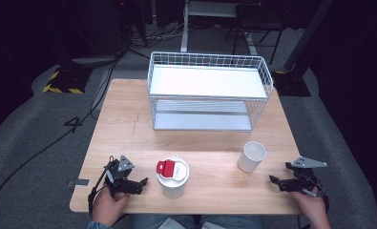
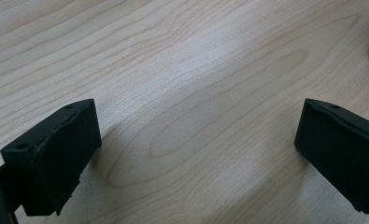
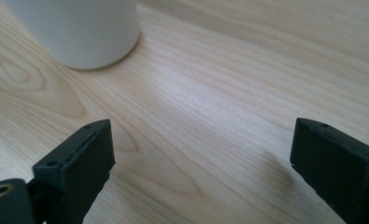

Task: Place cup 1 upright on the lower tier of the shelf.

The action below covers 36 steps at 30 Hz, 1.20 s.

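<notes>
- While both tools rest low on the surface (image 1: 129,119), I log the lidded cup (image 1: 172,177) as my landmark; it stands upright near the front edge, white, with a red tab on its lid.
- Left tool (image 1: 141,183): just left of the lidded cup, apart from it, pointing toward it. In the left gripper view its jaws stand wide with bare wood between them; it holds nothing.
- Right tool (image 1: 273,180): well to the right of the lidded cup, at the front right corner. In the right gripper view its jaws are parted with bare wood between them; it holds nothing.
- Open cup (image 1: 251,156): right of the lidded cup and a little farther back, upright, no lid, between the lidded cup and the right tool. Its base shows at the top left of the right gripper view (image 3: 79,32), ahead of the jaws and untouched.
- Wire rack (image 1: 210,90): behind the lidded cup, at the back of the surface, both shelves bare.
- Step in hand, as I judge it: the approach, before any grasp.
- Next move, as I judge it: I would bring each tool level to its nearest cup, centre the wall between the jaws, then close gently so the thin cup does not crush or tip.
</notes>
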Available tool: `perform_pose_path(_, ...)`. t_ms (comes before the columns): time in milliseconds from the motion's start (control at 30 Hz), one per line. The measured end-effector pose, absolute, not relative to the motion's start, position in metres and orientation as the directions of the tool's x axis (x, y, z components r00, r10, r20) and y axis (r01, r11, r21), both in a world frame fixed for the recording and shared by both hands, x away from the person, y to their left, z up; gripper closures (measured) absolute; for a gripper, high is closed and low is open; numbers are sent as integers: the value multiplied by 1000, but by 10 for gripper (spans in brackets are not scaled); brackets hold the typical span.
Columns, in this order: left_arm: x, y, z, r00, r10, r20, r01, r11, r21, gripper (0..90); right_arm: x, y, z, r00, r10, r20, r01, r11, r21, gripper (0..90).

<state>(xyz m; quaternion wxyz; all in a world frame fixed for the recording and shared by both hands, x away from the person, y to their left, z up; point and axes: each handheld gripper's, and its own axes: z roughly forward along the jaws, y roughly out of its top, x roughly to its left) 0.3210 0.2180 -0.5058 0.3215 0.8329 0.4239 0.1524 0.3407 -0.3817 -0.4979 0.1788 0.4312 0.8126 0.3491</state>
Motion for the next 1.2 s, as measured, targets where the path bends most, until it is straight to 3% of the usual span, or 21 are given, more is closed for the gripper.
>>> perform_pose_path(500, 322, 218, -506, 593, 805, -15, 609, -436, 663, 9, 318, -366, -463, -598, 799, 56, 461, 285, 840, 59)
perform_pose_path(1200, 322, 217, -506, 585, 811, -30, 620, -423, 661, 10, 346, -316, -464, -657, 752, 55, 429, 312, 848, 64)
